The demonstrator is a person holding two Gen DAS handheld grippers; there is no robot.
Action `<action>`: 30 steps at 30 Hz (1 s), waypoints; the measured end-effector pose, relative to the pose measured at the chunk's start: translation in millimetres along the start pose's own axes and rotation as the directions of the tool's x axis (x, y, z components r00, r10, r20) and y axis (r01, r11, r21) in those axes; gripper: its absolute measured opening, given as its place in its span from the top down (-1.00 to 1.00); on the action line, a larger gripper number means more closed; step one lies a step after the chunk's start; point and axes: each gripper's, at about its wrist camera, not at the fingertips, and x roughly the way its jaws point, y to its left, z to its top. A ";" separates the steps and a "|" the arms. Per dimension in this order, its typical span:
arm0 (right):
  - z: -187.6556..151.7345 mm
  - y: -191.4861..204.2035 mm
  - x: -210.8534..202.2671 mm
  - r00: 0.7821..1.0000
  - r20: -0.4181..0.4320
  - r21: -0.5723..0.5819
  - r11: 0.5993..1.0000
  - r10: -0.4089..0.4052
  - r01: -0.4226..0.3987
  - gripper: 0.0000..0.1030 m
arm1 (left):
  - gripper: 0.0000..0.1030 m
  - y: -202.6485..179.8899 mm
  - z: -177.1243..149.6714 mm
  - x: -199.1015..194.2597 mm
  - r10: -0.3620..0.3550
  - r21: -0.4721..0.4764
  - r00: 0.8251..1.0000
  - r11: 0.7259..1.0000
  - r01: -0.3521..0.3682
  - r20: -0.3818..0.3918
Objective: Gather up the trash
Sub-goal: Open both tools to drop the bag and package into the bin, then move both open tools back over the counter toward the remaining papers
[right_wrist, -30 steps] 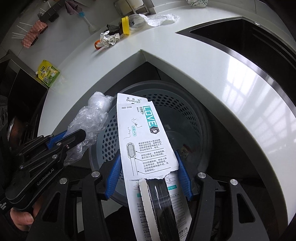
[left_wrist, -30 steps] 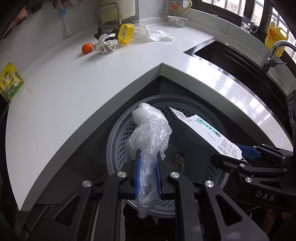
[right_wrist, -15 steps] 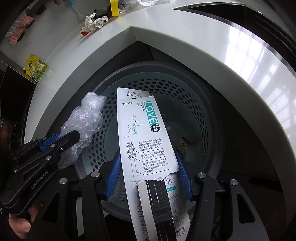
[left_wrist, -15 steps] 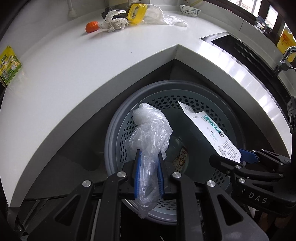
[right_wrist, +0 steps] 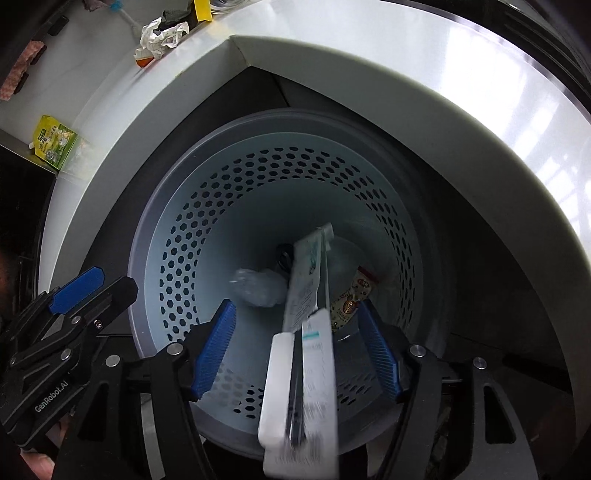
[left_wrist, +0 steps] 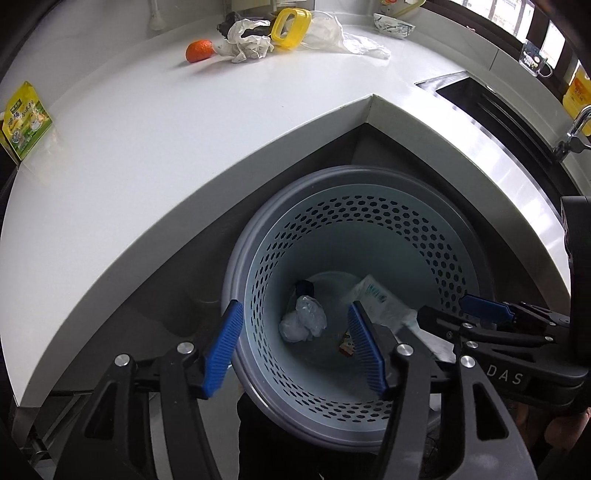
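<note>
Now both your grippers, left gripper [left_wrist: 295, 347] and right gripper [right_wrist: 297, 350], have just opened wide; plastic bag [left_wrist: 303, 323] and toothbrush package [right_wrist: 306, 332] drop into the bin [left_wrist: 369, 177].

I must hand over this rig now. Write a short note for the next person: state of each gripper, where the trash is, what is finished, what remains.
Left gripper: jaws have just been opening, nothing between them; its clear plastic bag lies on the bottom of the perforated bin.
Right gripper: jaws have just been opening; the toothbrush package is loose between them, blurred, falling into the bin.
Done: two pieces dropped in.
Left on the white counter: crumpled paper, orange, yellow lid, plastic film, green packet.
</note>
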 end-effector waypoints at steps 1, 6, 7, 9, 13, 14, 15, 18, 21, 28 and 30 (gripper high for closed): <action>-0.3 0.0 -1.4 1.000 0.002 -0.002 1.000 0.001 -0.001 -0.31 | -0.13 -0.3 0.0 -0.2 0.000 0.000 1.000 1.000 0.000 -0.001; -2.4 -0.6 -8.7 1.000 0.017 -0.026 1.000 -0.005 0.005 -0.31 | -0.13 -0.2 -0.4 -2.8 0.004 0.002 1.000 1.000 -0.004 0.000; -4.5 -2.7 -10.9 1.000 0.018 -0.025 1.000 -0.003 0.004 -0.31 | -0.13 -0.3 -0.3 -2.8 0.005 0.001 1.000 1.000 -0.005 0.000; -6.8 -3.0 -13.8 1.000 0.017 -0.022 1.000 0.001 -0.001 -0.31 | -0.15 2.5 -1.9 -5.8 0.005 -0.002 1.000 1.000 -0.005 0.000; -9.9 -3.4 -20.2 1.000 0.019 -0.025 1.000 0.006 -0.006 -0.31 | -0.16 2.1 -0.4 -8.9 0.008 -0.008 1.000 1.000 -0.008 -0.001; -11.1 -2.6 -21.7 1.000 0.021 -0.027 1.000 0.007 -0.007 -0.31 | -0.16 3.3 -0.3 -10.3 0.008 -0.009 1.000 1.000 -0.008 -0.001; -11.7 -2.0 -23.4 1.000 0.023 -0.029 1.000 0.009 -0.009 -0.31 | -0.16 3.5 -0.1 -12.1 0.008 -0.010 1.000 1.000 -0.008 0.001; -14.4 -1.3 -30.8 1.000 0.029 -0.038 0.999 0.011 -0.010 -0.31 | -0.22 3.4 1.4 -19.3 0.011 -0.010 1.000 1.000 -0.011 0.011; -15.0 -0.1 -37.9 0.999 0.036 -0.046 0.999 0.012 -0.010 -0.31 | -0.28 1.5 4.2 -27.7 0.015 -0.006 0.999 1.000 -0.014 0.032; -18.5 5.7 -58.1 0.998 0.055 -0.079 0.997 0.009 -0.004 -0.31 | -0.36 -1.2 12.5 -48.3 0.012 -0.025 0.997 1.000 -0.010 0.078; -19.2 8.0 -65.9 0.998 0.062 -0.094 0.996 0.010 -0.005 -0.31 | -0.42 -2.0 14.4 -56.4 0.011 -0.029 0.995 1.000 -0.009 0.099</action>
